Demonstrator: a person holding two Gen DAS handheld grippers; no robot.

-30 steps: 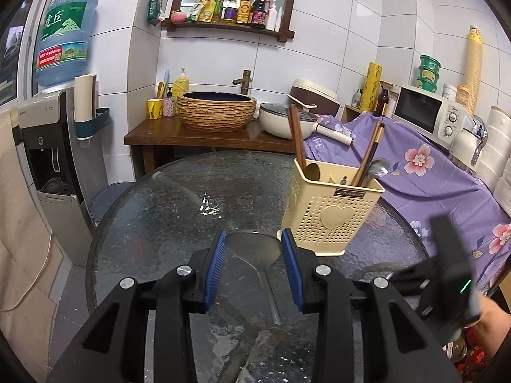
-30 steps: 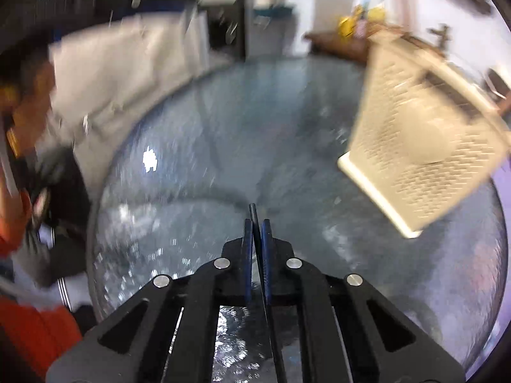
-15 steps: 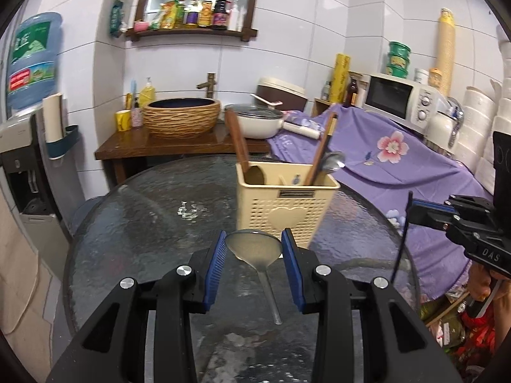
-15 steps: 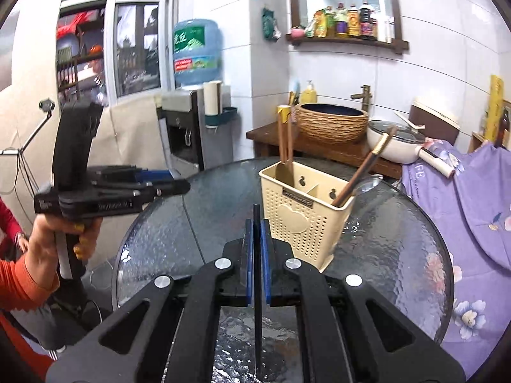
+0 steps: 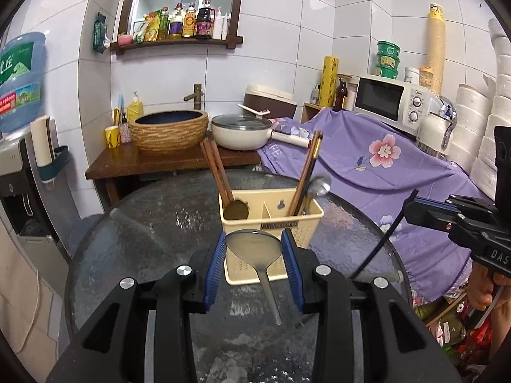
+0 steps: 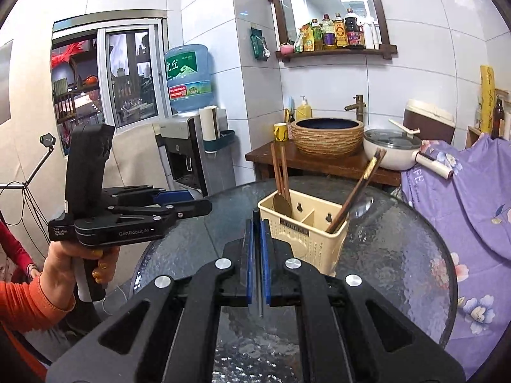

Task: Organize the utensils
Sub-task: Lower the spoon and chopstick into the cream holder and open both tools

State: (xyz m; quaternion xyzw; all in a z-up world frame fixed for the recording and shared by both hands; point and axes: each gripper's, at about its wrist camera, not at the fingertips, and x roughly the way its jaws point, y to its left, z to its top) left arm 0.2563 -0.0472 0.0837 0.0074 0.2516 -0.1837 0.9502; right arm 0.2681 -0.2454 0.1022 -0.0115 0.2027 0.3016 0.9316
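The jaws of the left gripper (image 5: 254, 263) are closed on the round head of one translucent grey plastic spoon (image 5: 255, 250), its handle running back toward the camera. The jaws of the right gripper (image 6: 256, 263) are pressed together on one thin black stick-like utensil (image 6: 256, 220); in the left wrist view it hangs slanting down from that gripper over the right edge of the tabletop.

One cream perforated plastic utensil holder (image 5: 271, 220) stands on the round dark textured-glass tabletop (image 5: 159, 223), toward its far edge, just beyond the held spoon. It has two compartments. The left one holds two reddish-brown chopsticks (image 5: 215, 172) and one brown wooden spoon (image 5: 235, 210). The right one holds one dark pair of chopsticks (image 5: 308, 169) with gold tips and one metal ladle (image 5: 317, 186).

Past the far edge stand one brown wooden side table (image 5: 166, 159) with one woven basin (image 5: 172, 131) and one white lidded pan (image 5: 242, 131). One white microwave (image 5: 388, 102) sits on purple flowered cloth (image 5: 383, 159).
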